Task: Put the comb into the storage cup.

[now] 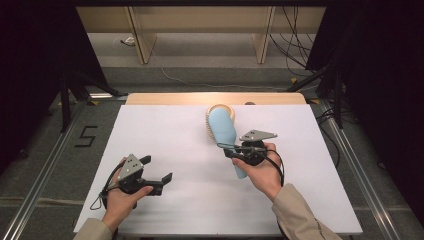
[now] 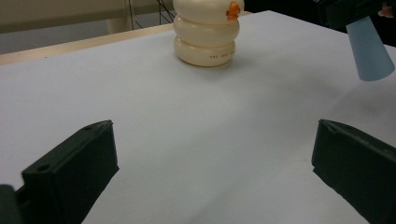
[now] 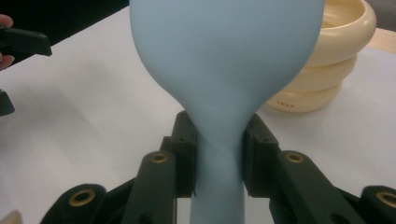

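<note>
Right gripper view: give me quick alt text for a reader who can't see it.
The right claw is shut on the narrow neck of a pale blue bulb-shaped object, whose wide end rises ahead. Behind it at right, a cream ribbed container stands on the white table.

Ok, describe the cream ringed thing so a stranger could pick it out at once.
Start at the white table and go to its far edge, near the middle. There stands the cream holder, built like three stacked rings with a small orange mark. The pale blue paddle-shaped piece beside it is smooth, not ringed.
</note>
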